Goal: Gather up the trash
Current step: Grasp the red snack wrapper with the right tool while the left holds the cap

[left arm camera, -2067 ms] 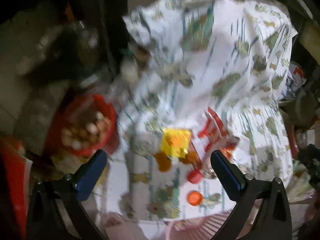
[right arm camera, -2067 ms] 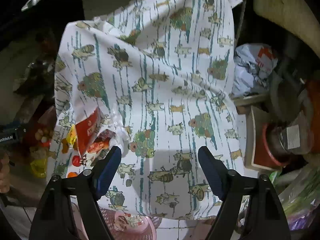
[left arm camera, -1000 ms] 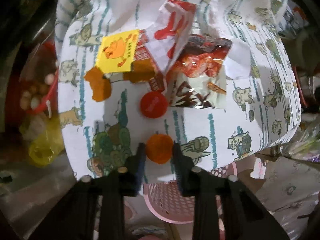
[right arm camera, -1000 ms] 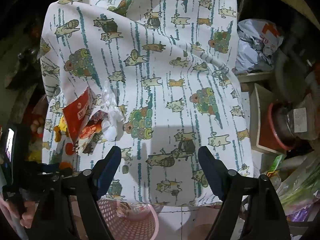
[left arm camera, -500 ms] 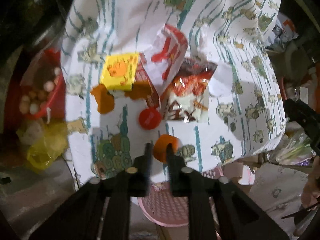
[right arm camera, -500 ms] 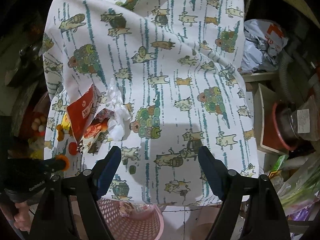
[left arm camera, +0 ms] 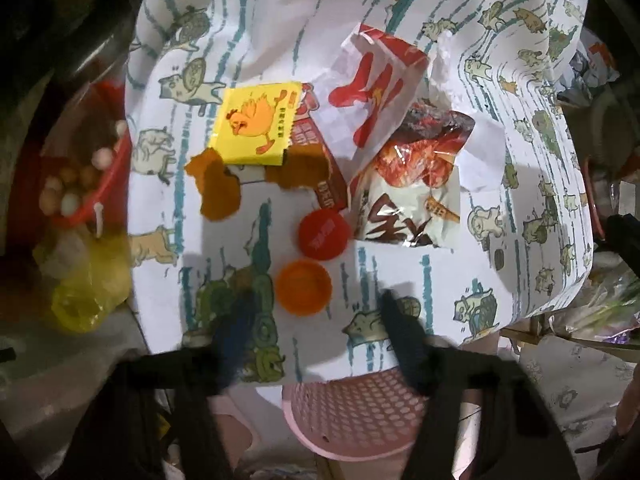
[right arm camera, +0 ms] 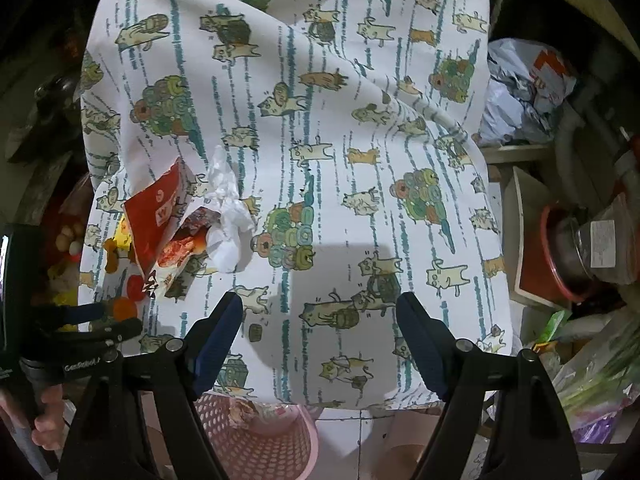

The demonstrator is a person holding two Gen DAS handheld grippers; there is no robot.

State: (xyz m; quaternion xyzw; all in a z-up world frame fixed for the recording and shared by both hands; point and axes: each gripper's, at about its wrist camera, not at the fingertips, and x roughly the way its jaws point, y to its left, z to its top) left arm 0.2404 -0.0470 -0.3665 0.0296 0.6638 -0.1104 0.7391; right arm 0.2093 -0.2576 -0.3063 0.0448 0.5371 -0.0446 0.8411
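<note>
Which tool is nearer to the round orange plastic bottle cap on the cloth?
Left. The left tool is right over the round orange plastic bottle cap, its jaws opening on either side of it. The right tool hovers over bare printed cloth, well away from it.

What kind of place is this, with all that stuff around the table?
Probably a cluttered home storeroom or kitchen corner: a small table under a cartoon-cat cloth, a red basin of eggs beside it, a pink basket below, and bags and pots crowding the floor.
</note>
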